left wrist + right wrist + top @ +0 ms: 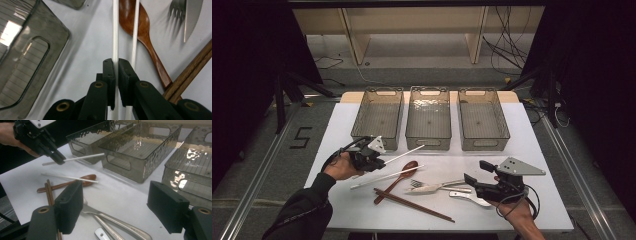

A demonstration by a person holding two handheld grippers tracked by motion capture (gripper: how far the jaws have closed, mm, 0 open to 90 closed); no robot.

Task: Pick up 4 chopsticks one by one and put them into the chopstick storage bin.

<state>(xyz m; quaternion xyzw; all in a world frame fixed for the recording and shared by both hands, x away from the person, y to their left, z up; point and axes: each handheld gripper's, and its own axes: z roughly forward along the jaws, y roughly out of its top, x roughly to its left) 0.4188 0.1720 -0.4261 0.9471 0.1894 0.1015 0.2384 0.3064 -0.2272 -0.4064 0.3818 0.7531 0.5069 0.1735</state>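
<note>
White chopstick (pixel 404 153) clamped in left gripper (pixel 373 159) fingers (pixel 109 72), lifted clear of desk (pixel 532 150). Second white chopstick (pixel 387 177) below fingers, on wooden spoon (pixel 404 172). Three bins (pixel 428 117) beyond, none loaded. Right gripper (pixel 478 175) fingers wide, holding nothing, over fork (pixel 418 184) and knife (pixel 439 187). Sorting barely started.

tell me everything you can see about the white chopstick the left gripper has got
The white chopstick is a thin, straight, smooth rod, plastic by its look. The left gripper is shut on it partway along, so one short end sticks out behind the jaws and the longer end points toward the left bin. It hangs off the table, roughly level, tilted slightly upward. Its twin, the second white chopstick, lies below on the table across the wooden spoon.
</note>
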